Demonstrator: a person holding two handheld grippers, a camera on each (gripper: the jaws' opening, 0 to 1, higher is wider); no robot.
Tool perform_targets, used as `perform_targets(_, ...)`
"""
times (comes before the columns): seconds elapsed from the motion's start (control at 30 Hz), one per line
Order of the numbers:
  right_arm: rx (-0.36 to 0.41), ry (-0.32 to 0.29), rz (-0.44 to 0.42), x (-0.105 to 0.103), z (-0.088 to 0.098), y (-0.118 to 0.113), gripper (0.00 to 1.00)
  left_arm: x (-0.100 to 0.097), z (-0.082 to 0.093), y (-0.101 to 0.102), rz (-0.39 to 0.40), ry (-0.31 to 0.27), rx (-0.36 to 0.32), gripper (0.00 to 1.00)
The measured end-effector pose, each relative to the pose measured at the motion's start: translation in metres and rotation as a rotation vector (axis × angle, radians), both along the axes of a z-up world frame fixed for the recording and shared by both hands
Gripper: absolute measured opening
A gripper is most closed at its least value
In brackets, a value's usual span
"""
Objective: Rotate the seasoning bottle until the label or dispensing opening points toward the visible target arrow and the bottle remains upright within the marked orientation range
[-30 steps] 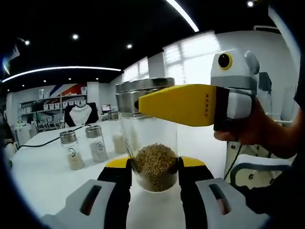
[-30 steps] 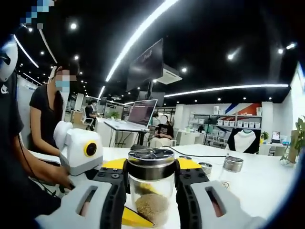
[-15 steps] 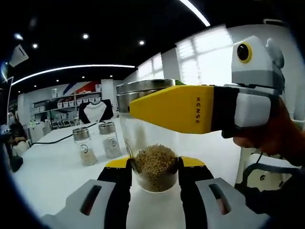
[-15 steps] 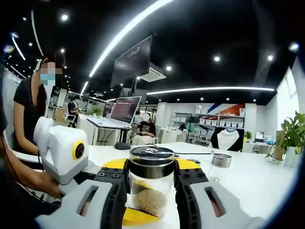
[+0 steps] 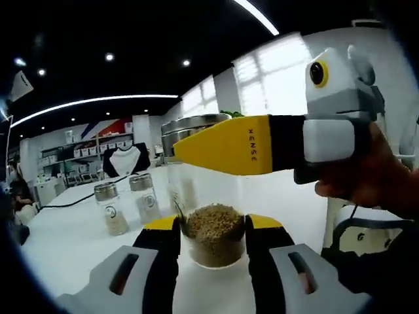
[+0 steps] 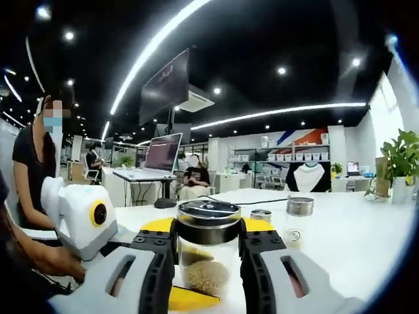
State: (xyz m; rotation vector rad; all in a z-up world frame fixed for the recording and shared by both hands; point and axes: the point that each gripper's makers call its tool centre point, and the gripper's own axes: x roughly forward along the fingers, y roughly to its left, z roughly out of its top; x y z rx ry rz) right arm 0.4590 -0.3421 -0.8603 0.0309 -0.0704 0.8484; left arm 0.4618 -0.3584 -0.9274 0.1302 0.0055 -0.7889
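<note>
The seasoning bottle, a clear glass jar with a steel lid and brown grains in its lower part, stands upright on the white table. My left gripper is shut on the bottle's lower body, one black-and-yellow jaw on each side. From the right, a yellow finger of my right gripper lies across the lid. In the right gripper view my right gripper is shut on the lid. The left gripper's white body sits at the left, its yellow finger low by the glass.
Two small steel-capped bottles stand on the table behind the jar; they are the small bottles in the right gripper view. A person sits at the left. A potted plant stands at the right edge.
Both views have swung around the bottle, so the background has slid sideways and the plant has come in. The bottle stays upright, with both grippers still shut on it.
</note>
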Motion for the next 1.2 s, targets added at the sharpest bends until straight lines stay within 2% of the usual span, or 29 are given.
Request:
perform_targets(0.07, 0.064, 0.047, 0.038, 0.000, 0.001, -0.006, 0.34, -0.004, 0.002, -0.002, -0.051, 0.005, -0.021, 0.42)
perform_targets(0.2, 0.142, 0.061, 0.133, -0.006, 0.010, -0.011, 0.34, -0.012, 0.014, -0.004, -0.146, 0.046, -0.133, 0.41)
perform_targets(0.3, 0.087, 0.011, 0.256, -0.024, 0.012, -0.006, 0.34, -0.027, 0.016, -0.008, -0.293, 0.136, -0.204, 0.40)
perform_targets(0.4, 0.121, -0.012, 0.330, -0.038, 0.019, -0.004, 0.34, -0.036, 0.020, -0.010, -0.357, 0.125, -0.222, 0.41)
perform_targets(0.57, 0.128, -0.041, 0.386, -0.048, 0.024, -0.003, 0.34, -0.045, 0.026, -0.014, -0.402, 0.119, -0.231, 0.41)
perform_targets(0.67, 0.120, -0.032, 0.391, -0.047, 0.021, -0.004, 0.35, -0.045, 0.023, -0.016, -0.387, 0.126, -0.205, 0.41)
perform_targets(0.8, 0.125, -0.039, 0.368, -0.041, 0.022, -0.007, 0.35, -0.041, 0.024, -0.015, -0.334, 0.095, -0.182, 0.40)
perform_targets(0.87, 0.134, -0.041, 0.340, -0.037, 0.023, -0.009, 0.35, -0.033, 0.026, -0.011, -0.270, 0.071, -0.171, 0.40)
perform_targets(1.0, 0.107, -0.055, 0.272, -0.030, 0.020, -0.006, 0.35, -0.022, 0.022, -0.006, -0.158, 0.008, -0.084, 0.40)
perform_targets(1.2, 0.081, -0.056, 0.175, -0.020, 0.016, 0.000, 0.36, -0.011, 0.018, -0.002, -0.052, -0.032, -0.042, 0.40)
